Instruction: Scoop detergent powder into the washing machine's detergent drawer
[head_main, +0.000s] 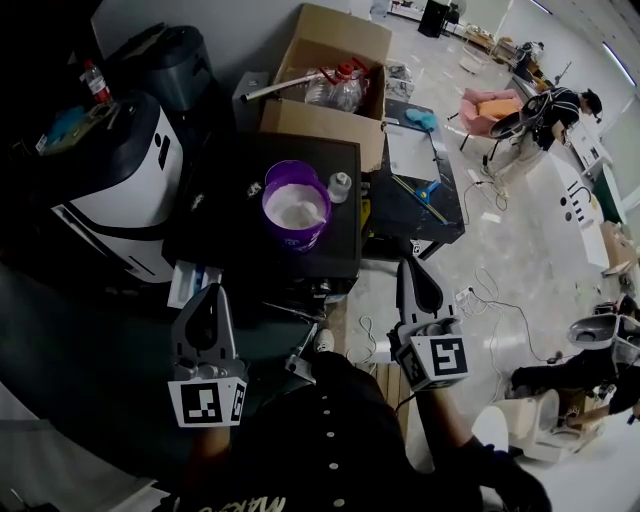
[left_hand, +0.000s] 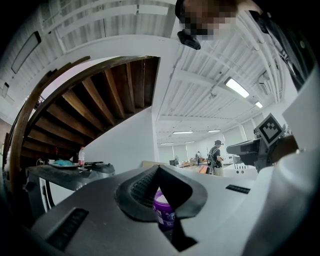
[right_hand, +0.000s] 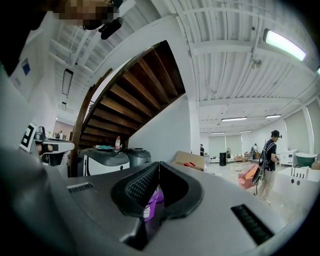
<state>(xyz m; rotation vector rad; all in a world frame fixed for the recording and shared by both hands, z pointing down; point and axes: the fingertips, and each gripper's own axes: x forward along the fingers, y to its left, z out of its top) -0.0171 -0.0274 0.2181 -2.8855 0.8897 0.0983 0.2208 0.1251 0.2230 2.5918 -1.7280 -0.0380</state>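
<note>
Left tongs (head_main: 210, 298) and right tongs (head_main: 412, 270) are both pressed together with nothing between them, short of the black tabletop's (head_main: 230, 245) near edge. Purple detergent tub (head_main: 296, 212), white powder (head_main: 292, 210) inside, stands toward its right edge. Washing machine (head_main: 110, 190) stands left of the tabletop.
</note>
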